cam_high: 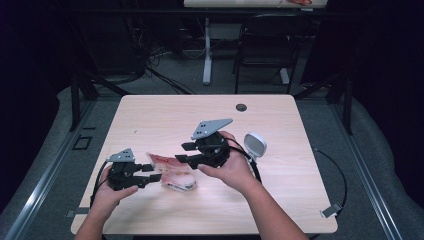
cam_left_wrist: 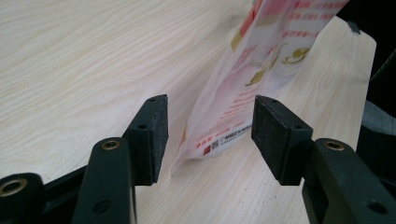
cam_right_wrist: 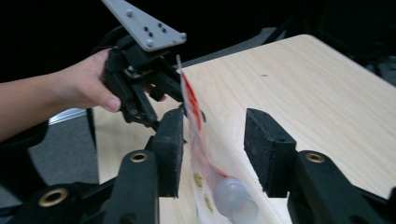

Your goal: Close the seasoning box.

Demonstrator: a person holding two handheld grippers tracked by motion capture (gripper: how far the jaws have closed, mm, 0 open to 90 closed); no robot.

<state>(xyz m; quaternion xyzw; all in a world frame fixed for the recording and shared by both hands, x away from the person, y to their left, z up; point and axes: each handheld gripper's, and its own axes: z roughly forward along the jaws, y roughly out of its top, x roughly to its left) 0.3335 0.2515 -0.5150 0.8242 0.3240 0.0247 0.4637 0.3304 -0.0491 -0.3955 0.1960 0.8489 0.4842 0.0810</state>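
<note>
Both grippers, left (cam_high: 150, 176) and right (cam_high: 184, 152), are standing released as I am bracketing the soft, slippery red-and-white spout pouch (cam_high: 170, 170) lying mid-table (cam_high: 280, 125), judging its flat sealed edge the safest hold.

Pouch (cam_high: 170, 170) on table (cam_high: 280, 125), between tongs

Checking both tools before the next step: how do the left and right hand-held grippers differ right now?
The left hand-held gripper sits low by the pouch's near-left end; the right hand-held gripper is raised higher, over its far side. The left's grey plate looks smaller than the right's here. Both are open, jaws straddling the red and white pouch.
</note>
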